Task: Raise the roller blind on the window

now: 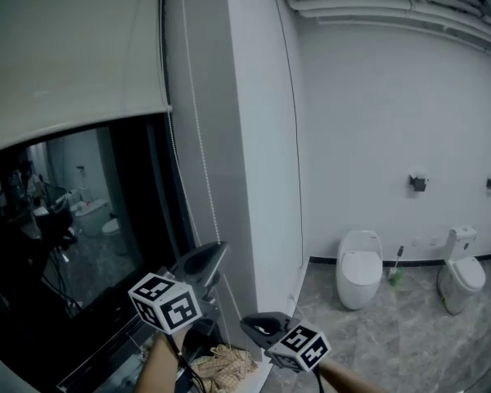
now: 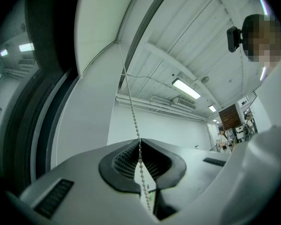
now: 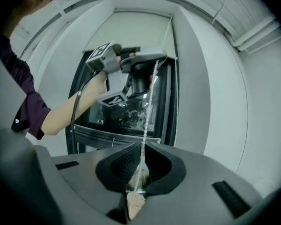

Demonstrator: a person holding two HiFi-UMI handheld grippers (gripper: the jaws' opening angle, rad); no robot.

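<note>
The pale roller blind [image 1: 65, 47] covers the top of the dark window [image 1: 74, 219]; its bottom edge hangs partway down. A white bead chain [image 1: 200, 154] runs down the grey frame beside the glass. My left gripper [image 1: 217, 252] is the upper one, and its jaws are shut on the bead chain [image 2: 131, 107], which rises taut toward the blind's top. Just below and to the right, my right gripper [image 1: 254, 324] is also shut on the bead chain [image 3: 149, 102]. In the right gripper view the left gripper [image 3: 152, 60] sits higher on the same chain, in front of the roller blind [image 3: 136, 29].
A woven tan object [image 1: 225, 363] lies on the sill under the grippers. Two white toilets [image 1: 358, 268] [image 1: 460, 277] stand against the far wall, with a green brush [image 1: 395, 273] between them. Pipes [image 1: 376, 6] run along the ceiling.
</note>
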